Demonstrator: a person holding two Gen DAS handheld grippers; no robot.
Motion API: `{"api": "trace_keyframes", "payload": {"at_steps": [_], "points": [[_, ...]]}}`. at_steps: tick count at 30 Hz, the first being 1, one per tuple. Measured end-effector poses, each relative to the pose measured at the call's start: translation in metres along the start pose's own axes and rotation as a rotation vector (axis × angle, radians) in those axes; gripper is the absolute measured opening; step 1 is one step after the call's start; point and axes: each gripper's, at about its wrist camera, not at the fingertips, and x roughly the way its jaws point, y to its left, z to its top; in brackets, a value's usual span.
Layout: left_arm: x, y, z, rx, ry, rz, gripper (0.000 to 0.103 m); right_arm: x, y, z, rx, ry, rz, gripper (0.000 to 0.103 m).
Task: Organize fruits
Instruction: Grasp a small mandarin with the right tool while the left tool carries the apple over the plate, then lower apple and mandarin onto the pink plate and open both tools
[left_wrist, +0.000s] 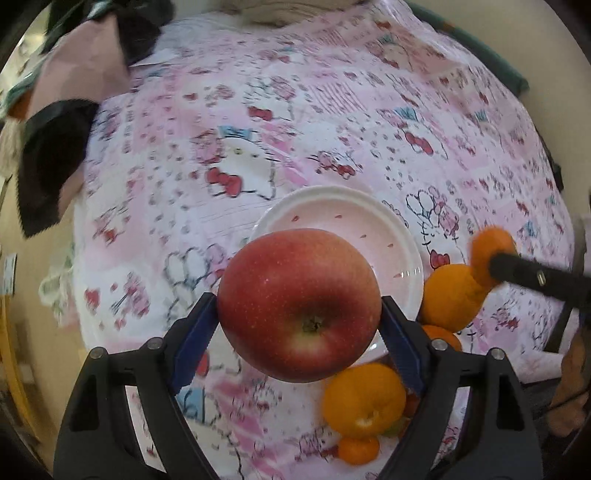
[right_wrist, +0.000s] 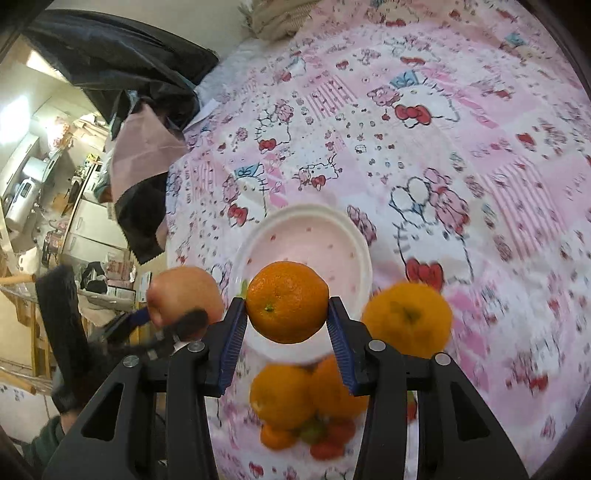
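Left claw (left_wrist: 299, 314) grips one apple (left_wrist: 299, 304), right claw (right_wrist: 287, 317) one orange (right_wrist: 287, 302), both above the single empty plate (right_wrist: 332, 229). Beside it lie three oranges (right_wrist: 406, 319) and smaller blurred fruit.

A lived-in home: a bed or table under a pink cartoon-print cloth (right_wrist: 424, 155), with a cluttered kitchen area at far left holding white cabinets (right_wrist: 92, 229) and a countertop appliance (right_wrist: 24, 194).
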Motion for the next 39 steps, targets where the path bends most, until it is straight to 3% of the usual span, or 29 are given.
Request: {"api": "trace_keyframes", "payload": {"at_steps": [5,9,13,17,25,29,36,39], "points": [[0.032,-0.005,0.012,0.034,0.047,-0.001,0.083,0.041,-0.002,0.031,-0.010,0.055,-0.020,0.046],[0.050,-0.004,0.018,0.050,0.061,0.004,0.083,0.056,0.000,0.036,-0.023,0.071,-0.023,0.046],[0.069,-0.004,0.024,0.060,0.088,0.004,0.083,0.081,-0.006,0.043,-0.020,0.133,-0.107,0.047],[0.083,-0.005,0.025,0.085,0.104,0.022,0.083,0.101,-0.019,0.041,0.030,0.193,-0.104,0.047],[0.098,-0.007,0.038,0.075,0.106,0.015,0.084,0.124,-0.023,0.055,0.088,0.211,-0.107,0.049],[0.103,-0.012,0.041,0.099,0.102,0.023,0.085,0.132,-0.023,0.066,0.143,0.192,-0.040,0.049],[0.105,-0.010,0.042,0.088,0.120,0.012,0.085,0.137,-0.028,0.068,0.163,0.193,-0.046,0.049],[0.103,-0.008,0.040,0.075,0.117,0.009,0.085,0.133,-0.034,0.068,0.177,0.188,-0.051,0.054]]}}
